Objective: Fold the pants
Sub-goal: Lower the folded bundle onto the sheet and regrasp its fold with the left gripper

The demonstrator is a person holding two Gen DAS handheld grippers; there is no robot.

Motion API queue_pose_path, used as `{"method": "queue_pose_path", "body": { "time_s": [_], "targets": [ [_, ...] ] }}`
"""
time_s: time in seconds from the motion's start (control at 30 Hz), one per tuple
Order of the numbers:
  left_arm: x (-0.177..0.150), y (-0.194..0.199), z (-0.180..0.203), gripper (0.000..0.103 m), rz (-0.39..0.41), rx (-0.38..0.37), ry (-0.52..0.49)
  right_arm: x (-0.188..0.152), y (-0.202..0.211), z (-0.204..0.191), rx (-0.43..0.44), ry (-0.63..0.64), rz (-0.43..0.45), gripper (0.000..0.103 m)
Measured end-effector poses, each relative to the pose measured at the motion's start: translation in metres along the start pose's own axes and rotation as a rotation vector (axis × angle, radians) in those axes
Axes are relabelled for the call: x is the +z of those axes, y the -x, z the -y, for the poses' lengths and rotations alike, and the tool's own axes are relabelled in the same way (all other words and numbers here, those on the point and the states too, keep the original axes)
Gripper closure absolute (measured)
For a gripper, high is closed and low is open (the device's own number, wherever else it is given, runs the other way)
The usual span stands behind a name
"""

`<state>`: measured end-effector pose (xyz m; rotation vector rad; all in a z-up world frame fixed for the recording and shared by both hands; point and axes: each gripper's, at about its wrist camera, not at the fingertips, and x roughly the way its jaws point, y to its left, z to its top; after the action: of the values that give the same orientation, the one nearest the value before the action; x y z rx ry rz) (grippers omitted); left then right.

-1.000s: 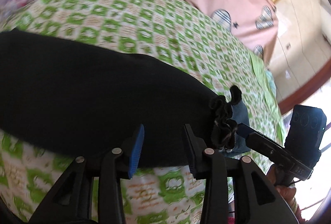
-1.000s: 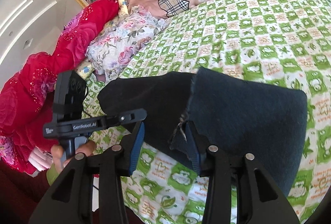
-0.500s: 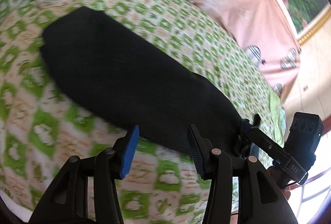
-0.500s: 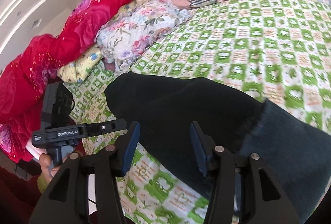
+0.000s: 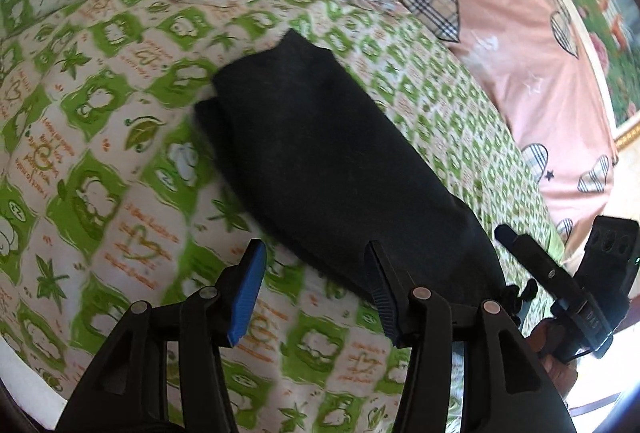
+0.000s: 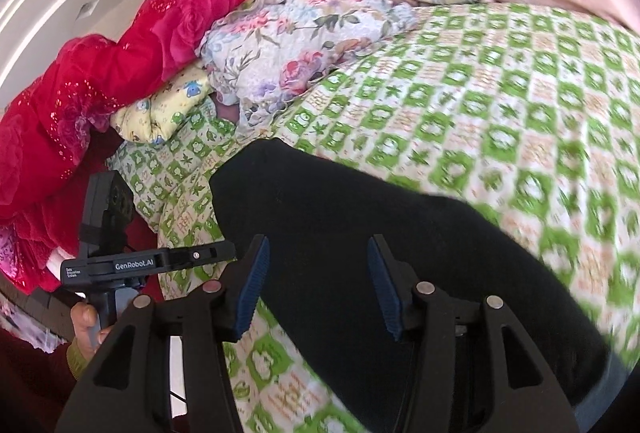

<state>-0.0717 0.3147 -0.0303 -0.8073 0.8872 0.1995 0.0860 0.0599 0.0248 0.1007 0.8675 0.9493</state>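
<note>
The black pants (image 5: 332, 169) lie as a long folded strip on the bed's green-checked sheet (image 5: 100, 161). My left gripper (image 5: 316, 289) hangs over their near edge, jaws opening, nothing between the pads. My right gripper (image 6: 320, 283) hovers above the pants, jaws opening too, clamping nothing.

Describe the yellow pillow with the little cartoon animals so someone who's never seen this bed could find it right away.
Start at the bed with the green-and-white checked sheet. At its far left edge, bedding is heaped up: a red rose blanket and a white floral quilt. The yellow pillow is wedged low between them, the only pale yellow piece, printed with small cartoon animals.
</note>
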Motion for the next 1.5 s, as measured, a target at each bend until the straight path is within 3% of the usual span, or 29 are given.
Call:
{"method": "queue_pose_path", "body": {
  "time_s": [0.3, 0.47, 0.77, 1.03, 1.07, 1.13, 1.2, 1.3, 1.5],
  "targets": [
    [0.015, -0.003, -0.010, 0.050, -0.015, 0.009, 0.047, 0.049, -0.038, -0.008, 0.037, 0.074, -0.041, 0.046],
    [0.024, -0.010, -0.016, 0.050, -0.003, 0.054, 0.084, 0.068, -0.070, -0.008, 0.076, 0.076, -0.090, 0.045],
    [0.034, -0.019, -0.027, 0.050, 0.010, 0.023, 0.125, 0.090, -0.145, -0.022, 0.183, 0.181, -0.271, 0.045],
    [0.040, -0.025, -0.031, 0.056, 0.036, 0.012, 0.164, 0.098, -0.193, -0.026, 0.226, 0.258, -0.419, 0.045],
    [0.041, -0.026, -0.030, 0.063, 0.039, 0.020, 0.161, 0.098, -0.198, -0.026, 0.230, 0.265, -0.433, 0.047],
    [0.043, -0.028, -0.030, 0.075, 0.051, 0.050, 0.149, 0.096, -0.204, -0.030, 0.240, 0.281, -0.449, 0.063],
    [0.043, -0.028, -0.033, 0.083, 0.068, 0.021, 0.170, 0.094, -0.204, -0.034, 0.216, 0.302, -0.439, 0.071],
    [0.043, -0.025, -0.030, 0.088, 0.074, 0.007, 0.176, 0.095, -0.194, -0.037, 0.214, 0.305, -0.410, 0.078],
    [0.042, -0.005, 0.002, 0.089, 0.117, 0.021, 0.082, 0.102, -0.153, -0.039, 0.238, 0.279, -0.309, 0.082]
  ]
}}
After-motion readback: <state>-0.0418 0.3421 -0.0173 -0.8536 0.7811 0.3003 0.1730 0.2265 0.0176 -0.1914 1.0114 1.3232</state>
